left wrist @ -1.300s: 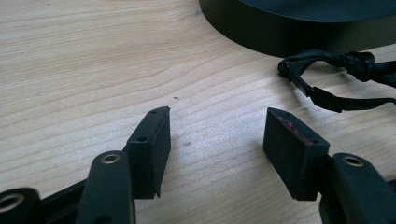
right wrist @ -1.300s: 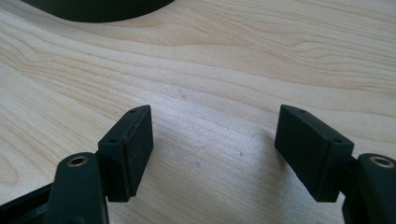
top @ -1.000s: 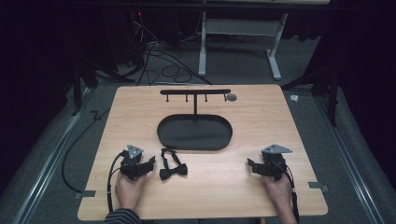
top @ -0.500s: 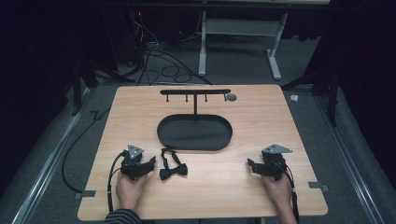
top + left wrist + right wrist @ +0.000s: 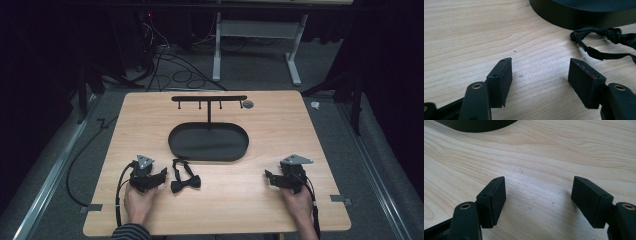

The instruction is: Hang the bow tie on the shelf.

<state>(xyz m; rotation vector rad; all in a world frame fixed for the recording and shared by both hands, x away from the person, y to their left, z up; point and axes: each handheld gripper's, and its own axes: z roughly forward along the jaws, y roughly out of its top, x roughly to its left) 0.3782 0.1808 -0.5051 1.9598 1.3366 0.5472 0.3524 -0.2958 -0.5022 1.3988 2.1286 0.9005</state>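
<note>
A black bow tie (image 5: 186,183) with its looped strap (image 5: 599,53) lies on the wooden table (image 5: 240,205), just in front of a black oval tray (image 5: 172,145). My left gripper (image 5: 162,176) rests on the table to the left of the bow tie, apart from it. Its jaws (image 5: 540,72) have just been opening, stand wide, and have only bare wood between them. My right gripper (image 5: 268,178) sits near the table's right front, open (image 5: 537,192), with nothing between its pads. A hand holds each gripper.
A black stand (image 5: 209,98) with a hooked crossbar rises from the tray's far side. A small grey round thing (image 5: 247,104) lies by the bar's right end. The tray's wall (image 5: 574,17) is close ahead of the left jaws. Cables and table legs lie on the floor beyond.
</note>
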